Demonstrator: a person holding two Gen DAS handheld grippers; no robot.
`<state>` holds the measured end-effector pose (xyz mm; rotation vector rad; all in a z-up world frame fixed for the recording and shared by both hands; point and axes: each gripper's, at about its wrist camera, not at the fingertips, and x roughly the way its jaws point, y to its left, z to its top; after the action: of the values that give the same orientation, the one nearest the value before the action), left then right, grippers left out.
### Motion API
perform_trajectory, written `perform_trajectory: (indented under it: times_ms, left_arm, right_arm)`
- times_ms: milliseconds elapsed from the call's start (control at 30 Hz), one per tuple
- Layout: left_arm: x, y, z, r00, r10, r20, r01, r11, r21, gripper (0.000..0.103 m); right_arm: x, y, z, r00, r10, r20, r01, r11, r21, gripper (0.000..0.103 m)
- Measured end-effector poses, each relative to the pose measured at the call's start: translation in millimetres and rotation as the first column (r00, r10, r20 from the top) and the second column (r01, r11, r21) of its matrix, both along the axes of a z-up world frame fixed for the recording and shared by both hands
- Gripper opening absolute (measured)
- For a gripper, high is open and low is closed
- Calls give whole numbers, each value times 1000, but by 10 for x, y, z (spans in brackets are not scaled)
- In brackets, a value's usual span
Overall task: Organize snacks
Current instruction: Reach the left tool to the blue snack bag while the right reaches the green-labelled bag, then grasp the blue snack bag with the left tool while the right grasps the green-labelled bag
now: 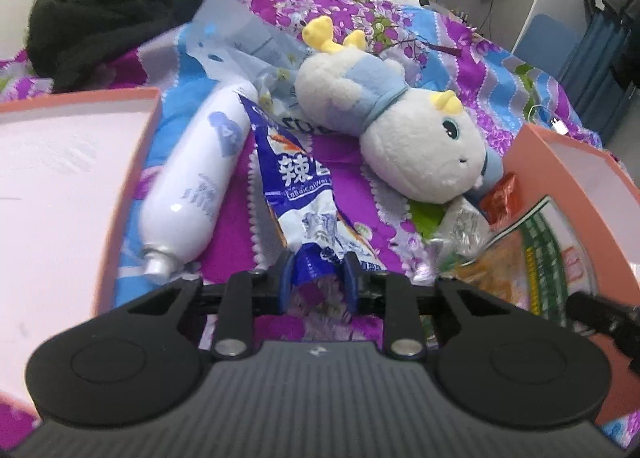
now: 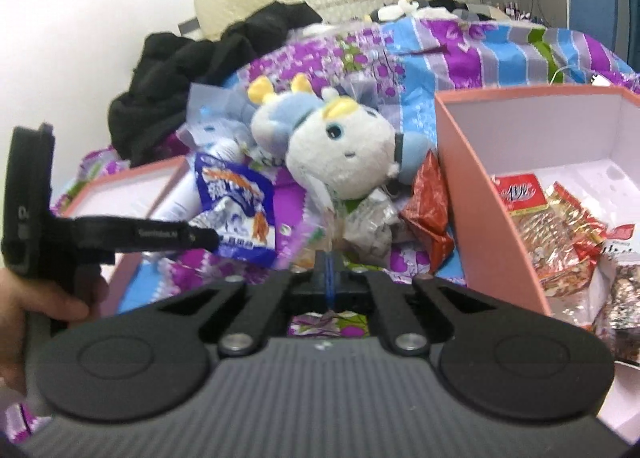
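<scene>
Bed: floral quilt, plush (image 1: 420, 137) as landmark.
Left gripper (image 1: 318, 278): narrow, clamped on blue packet (image 1: 298, 185) left of plush.
Right gripper (image 2: 328, 270): shut; what it pinches I cannot tell.
Box (image 2: 460, 161): right of plush.
Tip: lift packet clear, keep pinch firm.

Blue-white snack packet (image 1: 298, 193), crumpled, lower end pinched between blue pads, lifted above quilt. Red packet (image 2: 430, 213) beside pink box (image 2: 460, 161). Red and golden packets (image 2: 560, 230) piled inside that box.

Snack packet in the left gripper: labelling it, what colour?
Blue and white packet, with orange print; clearest in the left wrist view.
</scene>
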<state>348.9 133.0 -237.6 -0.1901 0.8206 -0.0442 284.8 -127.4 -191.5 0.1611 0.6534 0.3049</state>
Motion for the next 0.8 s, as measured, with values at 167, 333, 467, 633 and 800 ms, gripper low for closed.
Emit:
perform_trajectory:
  times_ms: [167,333,467,633,800]
  left_arm:
    - [-415,50,112,1000,18,1,-18,999,-37,29]
    - [-913,37,179,1000,19,-8,-20,998,-61,29]
    - [-1311,36,209,1000,18,-19,-19,998,-68,29]
    - [-1733,69,150,998,21,-57,-26,997,-73,19]
    - [-2023,128,89,996,46,-81,-55,993,-108,16]
  right_arm:
    - [-228,-91,86,1000,-5,-23,6,999,42,2]
    - [-573,-186,132,999,-20,-27,22,998,61,2]
    - [-840,-251,133,999,-23,-31,25,998,63,2]
    - [-1112,-320,106,998,-30,-53,32,998,48,2]
    - [-1351,-347,53,996,-29,-86,33,999,41,2]
